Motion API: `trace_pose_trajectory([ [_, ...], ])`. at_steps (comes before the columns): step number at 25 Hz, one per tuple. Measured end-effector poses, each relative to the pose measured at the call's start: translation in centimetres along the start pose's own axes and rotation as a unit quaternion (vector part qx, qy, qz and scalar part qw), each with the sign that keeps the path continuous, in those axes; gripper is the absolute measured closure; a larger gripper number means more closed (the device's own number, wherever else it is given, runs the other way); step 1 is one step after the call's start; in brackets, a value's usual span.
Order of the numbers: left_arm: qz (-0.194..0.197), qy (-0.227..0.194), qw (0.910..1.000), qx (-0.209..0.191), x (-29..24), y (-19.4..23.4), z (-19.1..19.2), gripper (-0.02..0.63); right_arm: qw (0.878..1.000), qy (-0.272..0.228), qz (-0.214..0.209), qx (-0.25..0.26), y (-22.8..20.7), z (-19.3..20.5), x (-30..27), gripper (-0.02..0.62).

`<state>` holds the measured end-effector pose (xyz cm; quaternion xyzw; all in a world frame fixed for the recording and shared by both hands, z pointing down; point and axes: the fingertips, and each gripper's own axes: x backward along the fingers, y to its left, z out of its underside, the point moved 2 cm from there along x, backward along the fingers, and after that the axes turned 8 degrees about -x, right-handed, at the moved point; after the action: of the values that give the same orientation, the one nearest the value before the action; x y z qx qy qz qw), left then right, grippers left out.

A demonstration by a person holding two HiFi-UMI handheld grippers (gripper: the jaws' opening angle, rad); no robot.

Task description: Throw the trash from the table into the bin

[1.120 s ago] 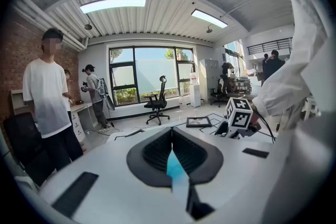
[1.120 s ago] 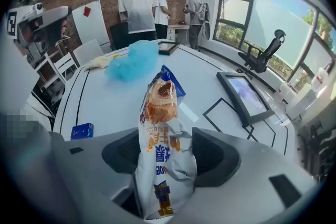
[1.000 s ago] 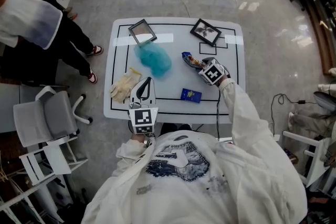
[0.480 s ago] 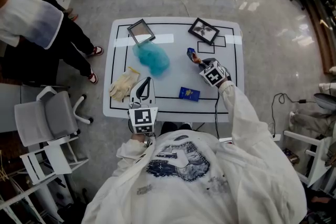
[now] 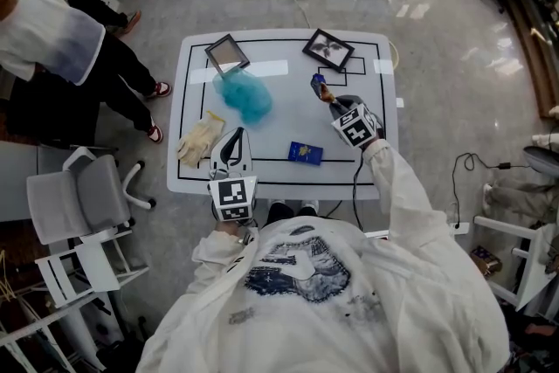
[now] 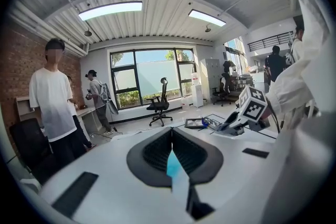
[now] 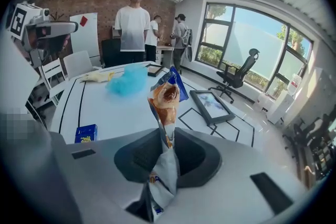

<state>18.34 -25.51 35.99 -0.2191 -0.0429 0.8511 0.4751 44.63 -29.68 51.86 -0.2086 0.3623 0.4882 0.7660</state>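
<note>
Wrapper (image 7: 165,97): clamped in right gripper (image 5: 327,98), fingers just closed on it; clear of counter (image 5: 288,118).
Left gripper (image 6: 170,147): fingers closed, empty, at counter's near edge.
Counter: 1 blue packet (image 5: 306,153), 1 teal wad (image 5: 243,93).

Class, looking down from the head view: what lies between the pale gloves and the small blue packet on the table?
The left gripper lies there, with the gloves on one side and the blue packet on the other. The head view shows this.
</note>
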Motion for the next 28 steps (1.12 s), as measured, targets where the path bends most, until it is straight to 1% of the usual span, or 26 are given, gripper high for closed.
trace_pose_trajectory([
  [4,-0.017,0.011,0.9998,-0.005,1.0,-0.3,0.4,0.598,1.0,-0.019,0.001,-0.007,0.1,0.5,1.7,0.523],
  [8,-0.031,0.021,0.9993,-0.009,2.2,-0.5,0.7,0.598,0.999,-0.047,0.001,-0.027,0.3,0.5,3.8,0.523],
  [18,-0.044,0.036,0.9981,-0.021,3.9,-0.8,1.0,0.598,0.99,-0.123,-0.013,-0.07,2.0,-1.4,8.7,0.525],
  [20,-0.046,0.033,0.9981,-0.024,4.3,-0.6,1.0,0.597,0.988,-0.135,-0.019,-0.077,2.6,-1.8,9.3,0.525],
  [24,-0.051,0.033,0.9978,-0.025,5.5,0.0,1.4,0.598,0.985,-0.147,-0.028,-0.08,4.1,-2.3,10.0,0.525],
  [28,-0.063,0.034,0.9973,-0.019,6.8,1.5,2.3,0.597,0.985,-0.152,-0.036,-0.077,6.3,-3.0,10.0,0.525],
])
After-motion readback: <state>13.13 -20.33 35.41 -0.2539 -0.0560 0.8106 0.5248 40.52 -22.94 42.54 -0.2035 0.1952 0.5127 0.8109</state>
